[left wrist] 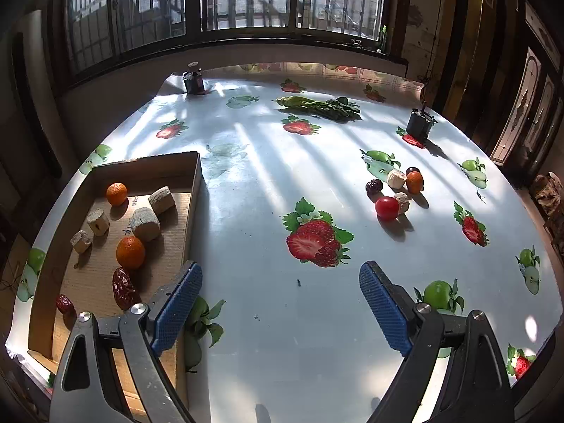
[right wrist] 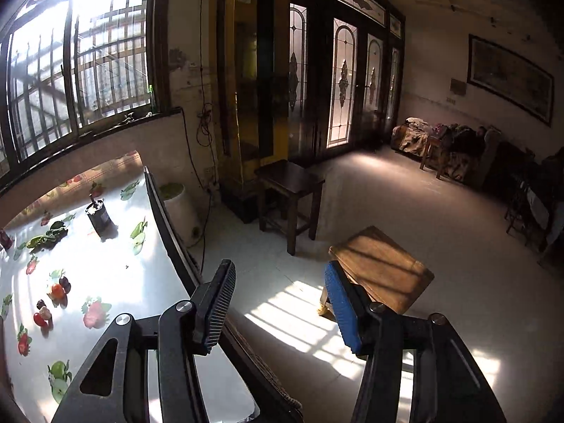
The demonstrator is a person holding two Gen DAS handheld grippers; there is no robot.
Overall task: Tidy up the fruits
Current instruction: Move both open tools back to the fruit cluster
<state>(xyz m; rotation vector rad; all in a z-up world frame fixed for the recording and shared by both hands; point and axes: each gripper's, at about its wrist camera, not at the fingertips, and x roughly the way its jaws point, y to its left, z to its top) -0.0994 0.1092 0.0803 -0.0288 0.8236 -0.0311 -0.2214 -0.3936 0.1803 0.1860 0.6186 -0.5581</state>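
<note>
A cardboard box (left wrist: 196,190) sits on the table's left. It holds two oranges (left wrist: 130,252), two red dates (left wrist: 123,288) and several pale cut chunks (left wrist: 145,224). A loose cluster lies at the right: a red tomato (left wrist: 386,207), an orange (left wrist: 414,182), two dark dates (left wrist: 374,186) and two pale chunks (left wrist: 396,178). My left gripper (left wrist: 280,303) is open and empty above the table, just right of the box. My right gripper (right wrist: 280,303) is open and empty, beyond the table's right edge over the floor. The cluster (right wrist: 53,299) shows at its left.
Green leafy vegetables (left wrist: 320,105) lie at the back. Two dark clamp-like devices (left wrist: 194,79) (left wrist: 418,123) stand at the back left and right. The tablecloth (left wrist: 264,183) has printed fruit. Beyond the table edge stand a dark stool (right wrist: 292,190) and a low wooden stool (right wrist: 382,269).
</note>
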